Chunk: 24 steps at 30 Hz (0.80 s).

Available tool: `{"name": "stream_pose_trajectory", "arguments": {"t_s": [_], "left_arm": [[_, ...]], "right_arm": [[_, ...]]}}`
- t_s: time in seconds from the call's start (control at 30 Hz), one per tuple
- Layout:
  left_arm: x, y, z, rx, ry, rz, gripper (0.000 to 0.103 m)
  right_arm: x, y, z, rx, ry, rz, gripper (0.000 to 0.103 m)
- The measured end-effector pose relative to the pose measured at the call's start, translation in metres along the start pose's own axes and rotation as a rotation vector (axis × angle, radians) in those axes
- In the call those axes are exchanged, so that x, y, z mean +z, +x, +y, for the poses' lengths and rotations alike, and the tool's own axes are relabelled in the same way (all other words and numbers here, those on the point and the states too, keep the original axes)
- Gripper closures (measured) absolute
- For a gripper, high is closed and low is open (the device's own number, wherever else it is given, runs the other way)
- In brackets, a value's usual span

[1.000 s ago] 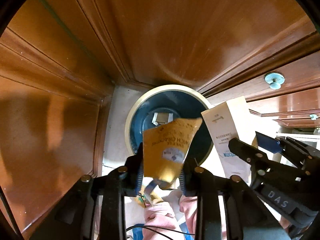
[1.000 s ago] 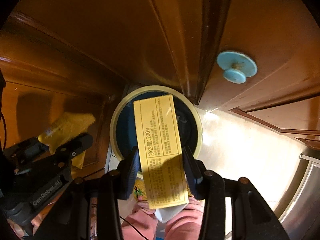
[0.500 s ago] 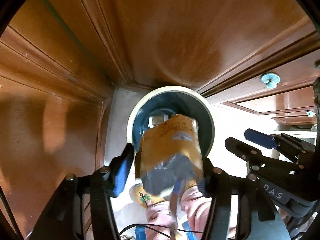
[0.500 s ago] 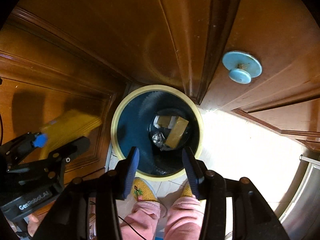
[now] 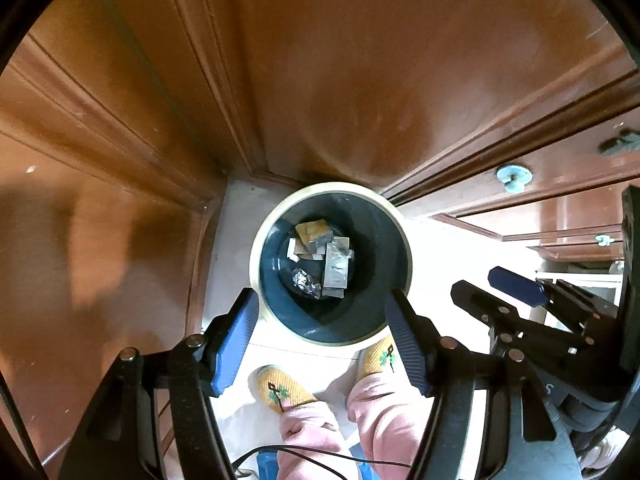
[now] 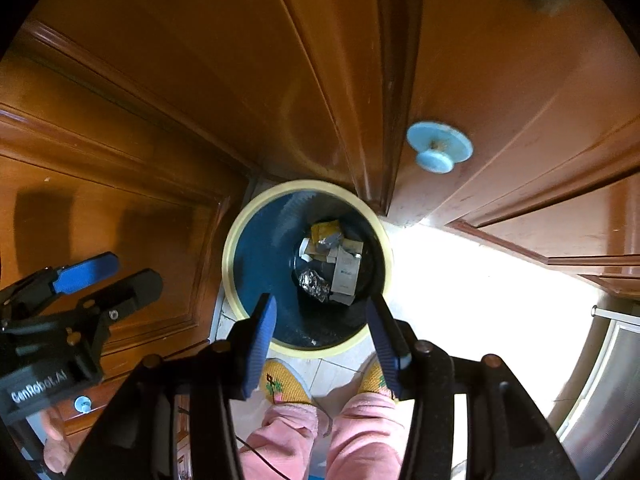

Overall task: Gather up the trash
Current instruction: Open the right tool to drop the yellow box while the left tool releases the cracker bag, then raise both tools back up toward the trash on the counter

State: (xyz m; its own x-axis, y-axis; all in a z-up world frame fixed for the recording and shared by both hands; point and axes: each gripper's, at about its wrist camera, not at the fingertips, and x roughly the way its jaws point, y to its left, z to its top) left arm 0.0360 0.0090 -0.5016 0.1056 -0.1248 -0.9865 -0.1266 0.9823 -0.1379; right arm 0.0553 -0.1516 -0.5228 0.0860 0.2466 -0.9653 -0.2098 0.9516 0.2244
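A round dark blue trash bin with a cream rim (image 5: 256, 248) (image 6: 230, 240) stands on the floor in a corner of wooden cabinets. At its bottom lie a yellow packet (image 5: 310, 230) (image 6: 326, 228), a pale box (image 5: 336, 270) (image 6: 346, 272), crumpled foil (image 5: 306, 282) (image 6: 314, 284) and other scraps. My left gripper (image 5: 320, 304) hangs open and empty above the bin. My right gripper (image 6: 322, 312) also hangs open and empty above the bin. Each shows in the other's view, the right gripper at the right (image 5: 516, 292), the left gripper at the left (image 6: 108, 276).
Wooden cabinet doors (image 5: 320, 60) surround the bin. A light blue knob (image 6: 440, 150) (image 5: 514, 176) sits on the door at right. The person's yellow slippers (image 5: 280, 388) (image 6: 280, 384) and pink trousers stand on the pale tiled floor just before the bin.
Both grippers opened and let go. The pale box dropped from the right gripper first, then the yellow packet from the left; both now lie in the bin.
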Motion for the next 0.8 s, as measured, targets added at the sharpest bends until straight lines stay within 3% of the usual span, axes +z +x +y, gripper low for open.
{"name": "stream_pose_trajectory", "arguments": {"t_s": [0.27, 0.5, 0.8], "left_arm": [[-0.005, -0.074, -0.01, 0.029, -0.002, -0.067, 0.038], [-0.009, -0.174, -0.027, 0.022, 0.032, -0.128, 0.037], [-0.011, -0.299, -0.045, -0.001, 0.125, -0.265, 0.036]], "right_arm": [[-0.008, -0.075, 0.012, 0.005, 0.008, -0.045, 0.055], [-0.012, -0.168, 0.036, -0.003, -0.018, -0.109, 0.055], [-0.017, -0.291, 0.068, -0.016, -0.05, -0.235, 0.055]]}}
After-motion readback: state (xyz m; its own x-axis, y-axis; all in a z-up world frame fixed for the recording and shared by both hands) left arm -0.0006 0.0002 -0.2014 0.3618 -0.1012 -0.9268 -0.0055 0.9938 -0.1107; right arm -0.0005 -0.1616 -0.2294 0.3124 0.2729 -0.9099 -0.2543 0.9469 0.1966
